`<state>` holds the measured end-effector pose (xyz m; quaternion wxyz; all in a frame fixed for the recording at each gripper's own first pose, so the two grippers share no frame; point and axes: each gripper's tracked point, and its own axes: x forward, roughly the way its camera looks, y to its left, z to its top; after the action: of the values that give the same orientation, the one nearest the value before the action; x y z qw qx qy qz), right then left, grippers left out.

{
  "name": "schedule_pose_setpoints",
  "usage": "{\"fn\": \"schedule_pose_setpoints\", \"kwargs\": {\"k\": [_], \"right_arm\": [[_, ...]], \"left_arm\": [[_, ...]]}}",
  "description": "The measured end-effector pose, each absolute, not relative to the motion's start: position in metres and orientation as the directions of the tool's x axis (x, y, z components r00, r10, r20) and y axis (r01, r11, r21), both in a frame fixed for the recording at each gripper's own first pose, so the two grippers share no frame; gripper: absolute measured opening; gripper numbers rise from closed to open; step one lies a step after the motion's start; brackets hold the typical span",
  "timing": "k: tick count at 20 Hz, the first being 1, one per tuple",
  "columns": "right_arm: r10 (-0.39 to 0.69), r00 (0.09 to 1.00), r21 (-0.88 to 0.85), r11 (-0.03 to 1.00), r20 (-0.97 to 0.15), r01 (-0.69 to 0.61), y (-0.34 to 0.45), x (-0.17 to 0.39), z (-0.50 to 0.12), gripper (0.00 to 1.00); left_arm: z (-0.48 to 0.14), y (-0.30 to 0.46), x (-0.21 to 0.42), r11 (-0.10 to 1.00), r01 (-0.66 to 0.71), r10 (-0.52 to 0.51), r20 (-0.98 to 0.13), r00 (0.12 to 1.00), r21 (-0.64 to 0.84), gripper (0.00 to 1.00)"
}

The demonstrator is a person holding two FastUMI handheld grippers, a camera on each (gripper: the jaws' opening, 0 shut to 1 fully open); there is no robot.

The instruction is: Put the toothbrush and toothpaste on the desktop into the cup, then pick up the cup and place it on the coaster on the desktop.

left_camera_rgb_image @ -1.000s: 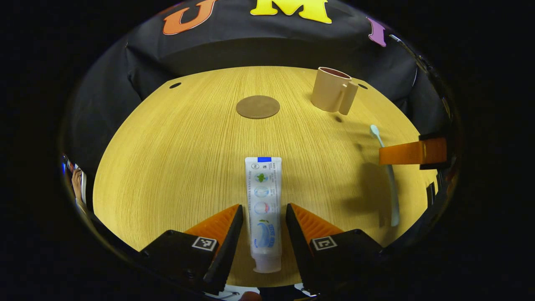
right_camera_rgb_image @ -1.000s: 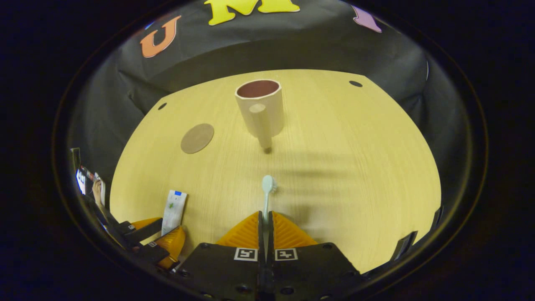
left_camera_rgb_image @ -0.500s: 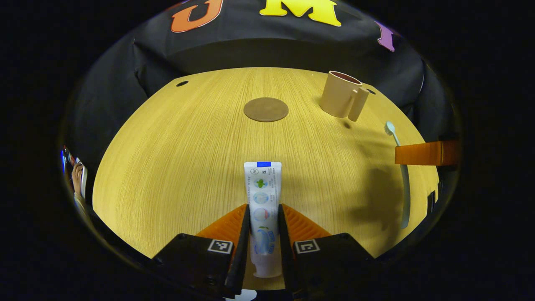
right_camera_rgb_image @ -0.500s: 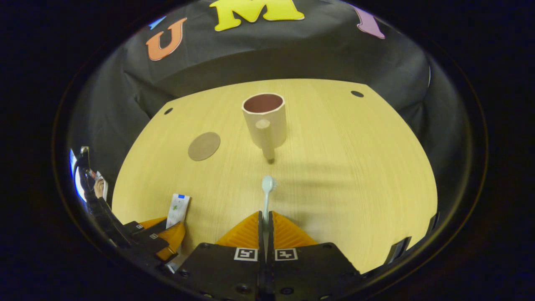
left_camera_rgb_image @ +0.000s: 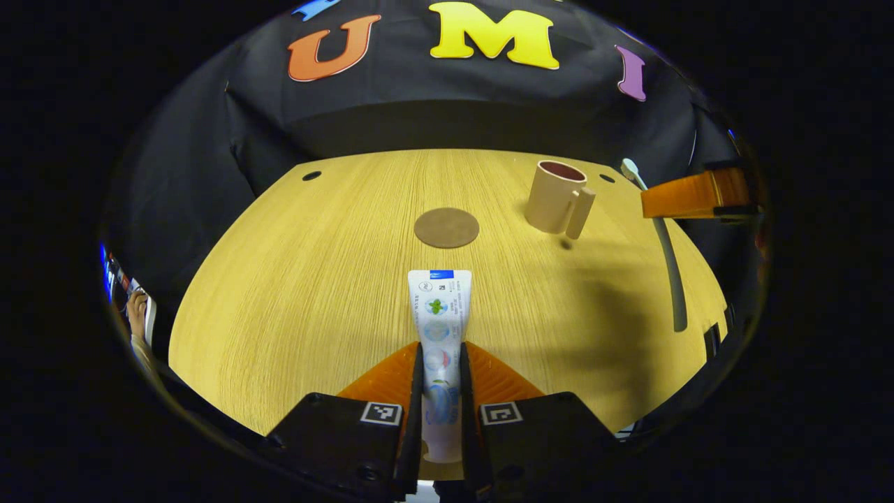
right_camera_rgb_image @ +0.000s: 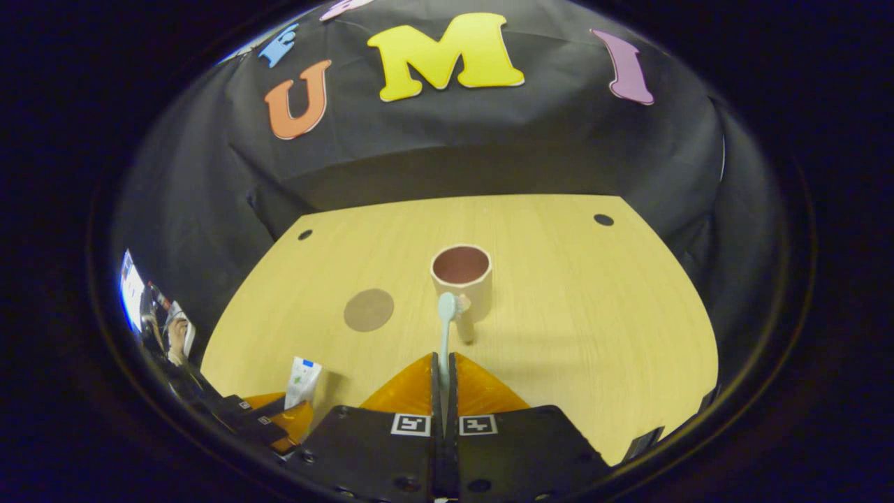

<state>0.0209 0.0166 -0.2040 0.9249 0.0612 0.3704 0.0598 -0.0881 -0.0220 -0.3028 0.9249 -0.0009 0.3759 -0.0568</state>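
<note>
1. On the toothpaste tube (left_camera_rgb_image: 440,328) held in my left gripper (left_camera_rgb_image: 440,363) I see small printed pictures and lines of print, all too small for me to read.
2. On the body of each gripper I see square black-and-white coded markers (left_camera_rgb_image: 381,413), which carry patterns, not words or numbers.
3. On the cup (right_camera_rgb_image: 462,279), coaster (right_camera_rgb_image: 369,309) and toothbrush (right_camera_rgb_image: 445,328) I can read no writing.

A beige cup (left_camera_rgb_image: 552,206) with a dark red inside and a brown coaster (left_camera_rgb_image: 446,228) were seen. The toothpaste (left_camera_rgb_image: 438,314) was white with a blue stripe, and the toothbrush (right_camera_rgb_image: 445,328) pale green.
</note>
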Motion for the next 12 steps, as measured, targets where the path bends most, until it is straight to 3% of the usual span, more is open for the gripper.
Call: {"fn": "schedule_pose_setpoints", "kwargs": {"k": [4,12], "right_arm": [[0.201,0.779,0.196,0.975,-0.594,-0.102,0.027,0.057,-0.171,0.0],[0.174,0.898,0.16,0.98,-0.404,-0.118,0.033,0.154,-0.122,0.0]], "left_arm": [[-0.288,-0.013,-0.083,0.996,0.077,-0.08,-0.667,0.741,-0.034,0.26],[-0.267,-0.003,-0.081,0.997,0.051,-0.073,-0.632,0.772,-0.054,0.26]]}}
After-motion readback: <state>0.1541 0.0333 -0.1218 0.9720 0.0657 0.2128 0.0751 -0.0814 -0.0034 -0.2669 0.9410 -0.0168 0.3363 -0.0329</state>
